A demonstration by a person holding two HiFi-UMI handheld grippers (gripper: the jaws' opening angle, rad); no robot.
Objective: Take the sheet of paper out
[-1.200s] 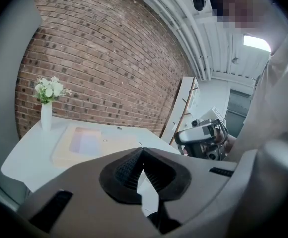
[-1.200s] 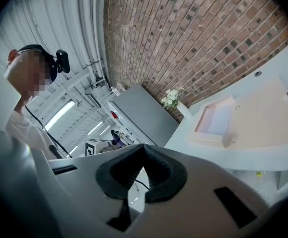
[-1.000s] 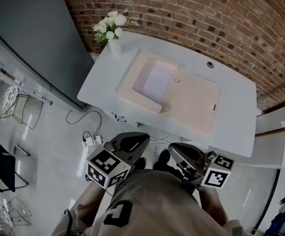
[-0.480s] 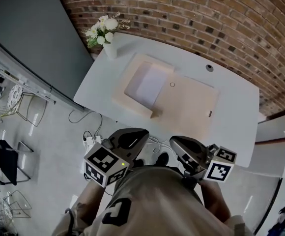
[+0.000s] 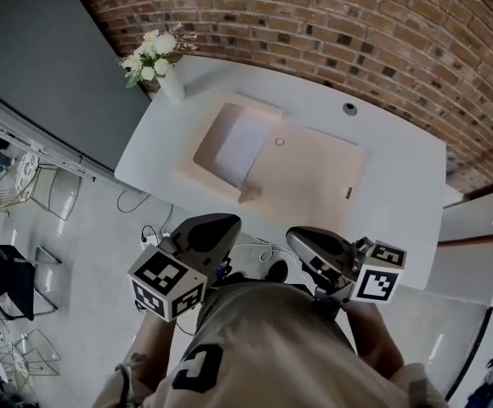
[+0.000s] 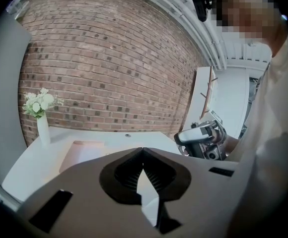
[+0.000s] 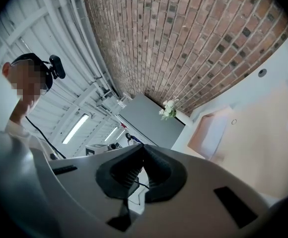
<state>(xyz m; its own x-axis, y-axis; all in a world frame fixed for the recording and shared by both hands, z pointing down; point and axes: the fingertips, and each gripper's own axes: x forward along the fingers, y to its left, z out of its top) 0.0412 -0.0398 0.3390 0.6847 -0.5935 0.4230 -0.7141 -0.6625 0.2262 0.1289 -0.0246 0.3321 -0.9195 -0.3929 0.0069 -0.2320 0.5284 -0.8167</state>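
— Where is the sheet of paper?

— The sheet of paper [image 5: 240, 145] lies flat in the tray half [image 5: 212, 185] of an open pale case [image 5: 310, 185] on the white counter [image 5: 399, 206], left of the counter's middle. A vase [image 5: 172, 85] of white flowers stands at the far left corner, in front of the brick wall [image 5: 331, 24].

— Which way does it run?

— Its long axis goes from near to far, the far end leaning a little to the right, in line with the tray's walls. The flat lid half [image 5: 331, 160] spreads out to its right.

— And your grippers?

— Both hang on the near side of the counter, over the floor, well apart from the sheet and pointing towards it. My left gripper [image 5: 221, 225] has its jaws pressed together at the tips with nothing between them. My right gripper [image 5: 297, 236] is likewise closed and empty.

— What can't you make out?

— I cannot tell whether it is one sheet or several, or whether the tray's near wall covers the near edge. The dark mark [image 5: 348, 193] on the lid is too small to read. In the left gripper view the gripper's own body hides the near counter, and the case shows only as a pink slab. My shirt [image 5: 272, 347] covers my hands in the head view.
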